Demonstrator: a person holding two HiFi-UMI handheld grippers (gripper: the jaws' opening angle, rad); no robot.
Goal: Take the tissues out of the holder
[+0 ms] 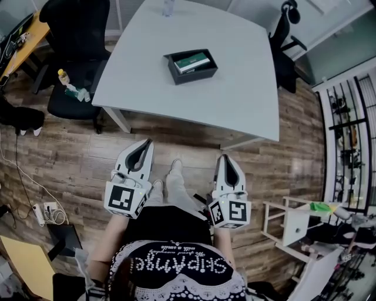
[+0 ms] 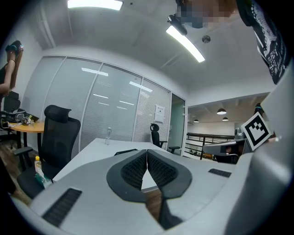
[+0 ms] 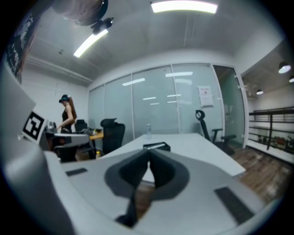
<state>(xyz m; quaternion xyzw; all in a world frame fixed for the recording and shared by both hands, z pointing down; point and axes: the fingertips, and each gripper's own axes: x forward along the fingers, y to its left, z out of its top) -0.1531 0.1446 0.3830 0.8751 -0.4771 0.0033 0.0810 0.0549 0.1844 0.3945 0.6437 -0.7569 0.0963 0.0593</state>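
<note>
A black open-topped holder (image 1: 191, 66) stands near the middle of the white table (image 1: 247, 88), with a green-and-white tissue pack (image 1: 192, 61) lying inside it. Both grippers hang over the wooden floor, short of the table's near edge and well away from the holder. My left gripper (image 1: 145, 143) is shut with nothing in it, its ribbed pads meeting at the tips (image 2: 147, 152). The right gripper (image 1: 225, 158) is also shut and empty (image 3: 149, 152). Beyond the jaws, the holder (image 3: 156, 146) shows small on the tabletop, and in the left gripper view as a dark edge (image 2: 125, 151).
A black office chair (image 1: 76, 35) stands left of the table, a yellow-capped bottle (image 1: 62, 75) on its seat. Another chair (image 1: 285, 56) is at the table's right. A water bottle (image 1: 168, 7) stands at the far edge. A white shelf (image 1: 294, 222) is at lower right. A person (image 3: 68, 115) stands far left.
</note>
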